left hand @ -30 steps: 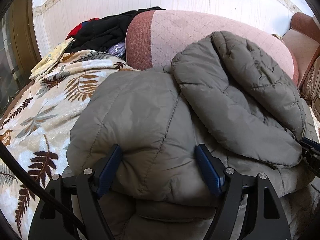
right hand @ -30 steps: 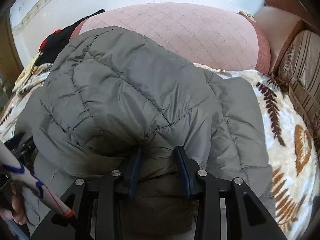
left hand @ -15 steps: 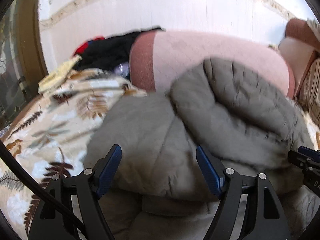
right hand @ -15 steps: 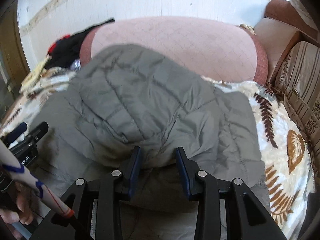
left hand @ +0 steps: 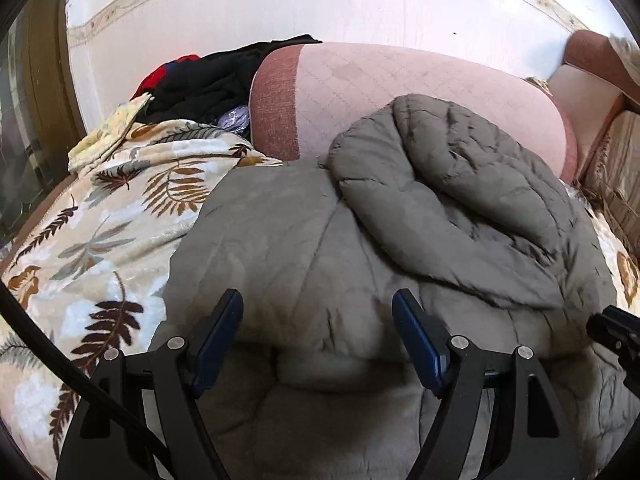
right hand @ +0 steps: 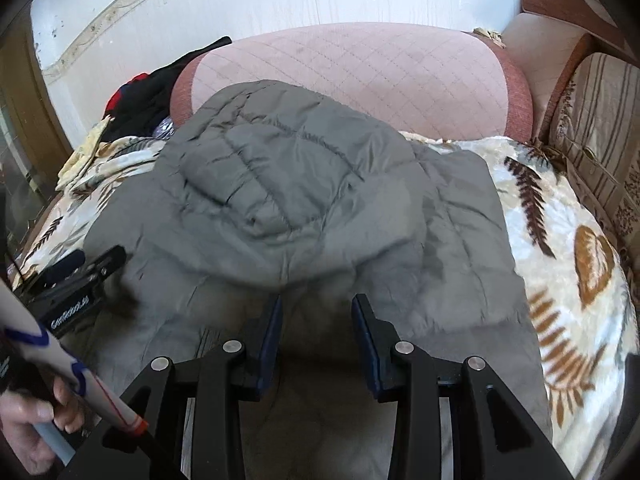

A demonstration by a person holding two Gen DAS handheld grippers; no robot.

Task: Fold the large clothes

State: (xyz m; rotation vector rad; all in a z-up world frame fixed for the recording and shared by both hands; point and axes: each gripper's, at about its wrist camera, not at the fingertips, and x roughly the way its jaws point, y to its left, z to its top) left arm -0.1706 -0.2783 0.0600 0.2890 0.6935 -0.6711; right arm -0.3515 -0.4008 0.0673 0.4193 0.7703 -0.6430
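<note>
A large grey-olive quilted jacket point(left hand: 304, 240) lies folded on a leaf-patterned blanket on a sofa, with its hood point(left hand: 448, 200) lying on top. It also shows in the right wrist view point(right hand: 304, 200). My left gripper point(left hand: 318, 316) is open just above the jacket's near edge, holding nothing. My right gripper point(right hand: 316, 312) is open above the near edge below the hood, holding nothing. The left gripper also shows at the left of the right wrist view point(right hand: 80, 276).
The leaf-patterned blanket point(left hand: 100, 220) covers the seat. A pink quilted back cushion point(left hand: 400, 92) stands behind the jacket. A pile of black and red clothes point(left hand: 208, 80) lies at the back left. A striped armrest point(right hand: 600, 140) is on the right.
Both grippers have pulled back and up from the jacket, so more of it and the wall shows. The jacket's edge lay between both grippers' fingers before; now they are clear of it.
</note>
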